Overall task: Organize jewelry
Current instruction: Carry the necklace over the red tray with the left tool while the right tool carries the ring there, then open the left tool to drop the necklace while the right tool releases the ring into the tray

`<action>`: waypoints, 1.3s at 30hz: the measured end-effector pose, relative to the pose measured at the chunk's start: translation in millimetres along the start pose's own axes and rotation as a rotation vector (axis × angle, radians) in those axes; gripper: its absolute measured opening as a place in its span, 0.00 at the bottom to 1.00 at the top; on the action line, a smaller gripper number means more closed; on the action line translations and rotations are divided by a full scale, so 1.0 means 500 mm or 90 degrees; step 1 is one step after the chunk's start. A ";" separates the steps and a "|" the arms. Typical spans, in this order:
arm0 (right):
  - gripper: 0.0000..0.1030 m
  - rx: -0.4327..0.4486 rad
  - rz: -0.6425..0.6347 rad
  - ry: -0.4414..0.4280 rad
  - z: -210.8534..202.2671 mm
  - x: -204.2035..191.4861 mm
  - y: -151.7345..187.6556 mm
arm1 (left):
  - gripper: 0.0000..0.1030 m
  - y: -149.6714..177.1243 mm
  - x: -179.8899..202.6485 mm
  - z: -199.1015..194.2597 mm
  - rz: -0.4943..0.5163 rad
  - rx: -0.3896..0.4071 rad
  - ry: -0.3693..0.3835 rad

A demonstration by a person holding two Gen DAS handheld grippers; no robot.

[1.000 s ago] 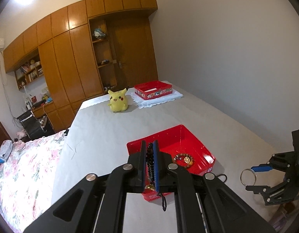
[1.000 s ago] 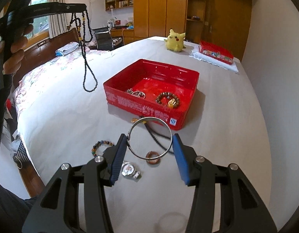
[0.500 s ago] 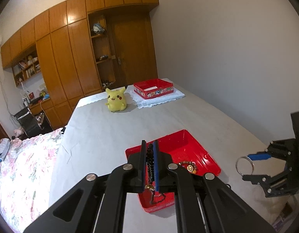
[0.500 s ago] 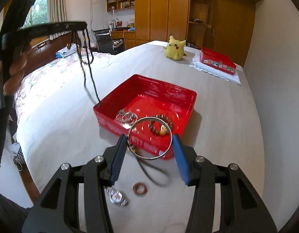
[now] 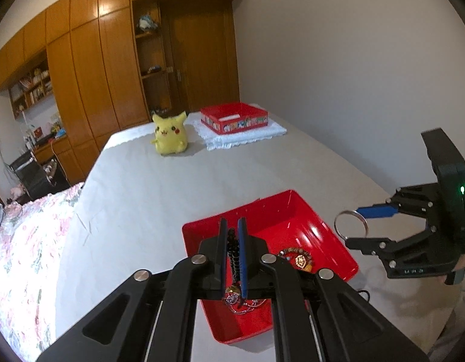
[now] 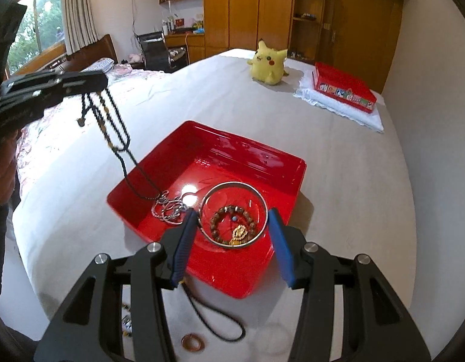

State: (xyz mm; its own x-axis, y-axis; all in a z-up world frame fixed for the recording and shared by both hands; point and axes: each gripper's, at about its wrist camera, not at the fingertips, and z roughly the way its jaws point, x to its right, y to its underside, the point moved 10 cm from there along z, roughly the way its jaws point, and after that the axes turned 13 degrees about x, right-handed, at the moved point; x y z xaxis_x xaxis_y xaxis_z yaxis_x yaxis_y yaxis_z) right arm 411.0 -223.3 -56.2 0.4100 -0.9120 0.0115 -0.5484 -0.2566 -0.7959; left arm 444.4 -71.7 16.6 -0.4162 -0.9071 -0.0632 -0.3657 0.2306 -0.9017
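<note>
A red tray (image 6: 253,157) (image 5: 295,211) sits on the white bed. In it lie a brown bead bracelet (image 6: 223,211) (image 5: 295,255) and silver chains (image 6: 169,206). My left gripper (image 5: 232,235) (image 6: 102,81) is shut on a black bead necklace (image 5: 234,253) (image 6: 117,132), which hangs down with its lower end in the tray. My right gripper (image 6: 232,214) (image 5: 353,226) is shut on a silver bangle (image 6: 264,208) (image 5: 338,226) and holds it above the tray's near side.
On the bed in front of the tray lie a black cord (image 6: 214,319) and a copper ring (image 6: 192,342). A yellow plush toy (image 6: 268,65) and a second red box (image 6: 344,90) on a white cloth stand at the far end. Wooden wardrobes stand behind.
Both grippers moved over the tray. The necklace came down until its lower end reached the tray. The bangle moved from over the loose items to above the tray.
</note>
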 end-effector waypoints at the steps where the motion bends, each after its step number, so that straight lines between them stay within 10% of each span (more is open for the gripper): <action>1: 0.46 -0.003 0.001 0.000 0.010 0.003 -0.002 | 0.06 0.013 -0.004 0.016 -0.005 -0.010 0.003; 27: 0.46 -0.141 -0.023 -0.010 0.225 -0.004 0.105 | 0.06 0.298 0.014 0.202 -0.051 -0.187 0.037; 39: 0.47 -0.175 -0.074 0.002 0.249 -0.018 0.149 | 0.16 0.316 0.027 0.212 -0.038 -0.201 0.043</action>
State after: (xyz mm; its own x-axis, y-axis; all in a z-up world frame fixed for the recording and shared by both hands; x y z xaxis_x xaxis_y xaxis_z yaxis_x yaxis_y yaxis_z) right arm 457.2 -194.1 -191.0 0.4798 -0.8721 0.0955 -0.6748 -0.4364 -0.5952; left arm 469.2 -84.8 -172.3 -0.4366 -0.8993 0.0235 -0.6268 0.2854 -0.7250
